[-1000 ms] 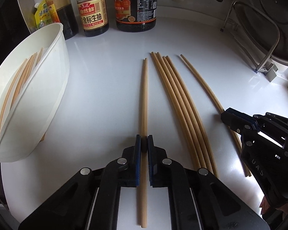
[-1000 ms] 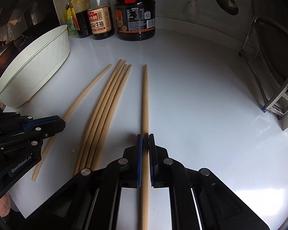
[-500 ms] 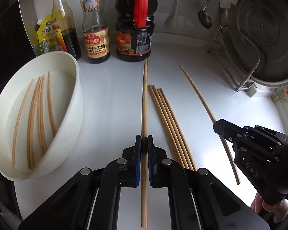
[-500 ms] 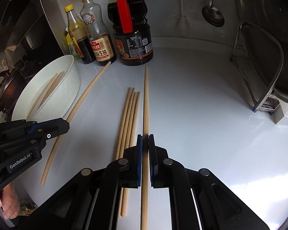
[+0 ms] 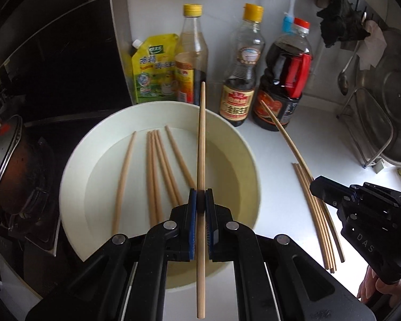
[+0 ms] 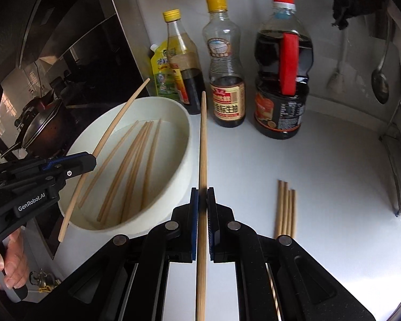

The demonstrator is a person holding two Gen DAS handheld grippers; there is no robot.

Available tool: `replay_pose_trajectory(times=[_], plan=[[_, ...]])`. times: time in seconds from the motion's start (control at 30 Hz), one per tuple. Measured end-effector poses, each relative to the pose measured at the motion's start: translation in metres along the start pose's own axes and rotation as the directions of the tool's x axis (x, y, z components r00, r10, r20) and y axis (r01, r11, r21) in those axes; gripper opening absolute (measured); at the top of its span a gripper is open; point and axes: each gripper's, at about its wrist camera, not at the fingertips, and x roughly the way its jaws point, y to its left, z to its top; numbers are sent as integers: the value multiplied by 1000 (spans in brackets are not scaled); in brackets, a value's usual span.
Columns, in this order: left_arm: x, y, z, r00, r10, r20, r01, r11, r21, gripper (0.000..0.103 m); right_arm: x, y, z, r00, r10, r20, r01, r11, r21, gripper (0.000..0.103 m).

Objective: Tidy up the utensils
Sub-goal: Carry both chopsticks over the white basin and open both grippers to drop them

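My left gripper (image 5: 200, 200) is shut on a wooden chopstick (image 5: 201, 139) and holds it over the white bowl (image 5: 77, 160), which has several chopsticks (image 5: 157, 171) lying in it. My right gripper (image 6: 202, 200) is shut on another chopstick (image 6: 203, 144) and holds it above the counter just right of the bowl's rim (image 6: 185, 144). Several loose chopsticks (image 6: 286, 208) lie together on the white counter to the right; they also show in the left wrist view (image 5: 315, 214). The right gripper (image 5: 361, 208) and its chopstick (image 5: 286, 136) show in the left view.
Sauce bottles (image 5: 238, 75) and a yellow pouch (image 5: 152, 69) stand behind the bowl. A dark stove with a pot (image 5: 8, 160) is at the left. A metal rack and lid (image 5: 387, 123) stand at the right. A ladle (image 6: 379, 80) hangs on the wall.
Both grippers have lifted their chopsticks off the counter and moved left. The left one now hangs over the bowl, and the right one is beside its rim.
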Motion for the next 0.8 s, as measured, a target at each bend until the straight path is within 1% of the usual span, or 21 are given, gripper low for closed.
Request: replay_pose_trajectory(times=[0.13,0.3,0.43,0.57,0.8], plan=[[15,41,0,999,32,-30,-34,999,-42,7,27,35,23,998,48,-29,-48,999,-26,6],[38,77,-1,996,33,-79,-39,996,-76,7,69,67,40,992,80,-100,-84,996,-35,6],[57,91,0,993,24,-118,-34,996,-84,7,99,80,48,984,99,-148,-101,995,-4,6],[74,97,0,988,20,-152,-33,996,-87,7,119,86,52,979,88,-184,-88,996,13,6],[87,106,0,984,5,-177,-23,995,-95,7,134,88,53,975,73,-211,-66,997,39,6]])
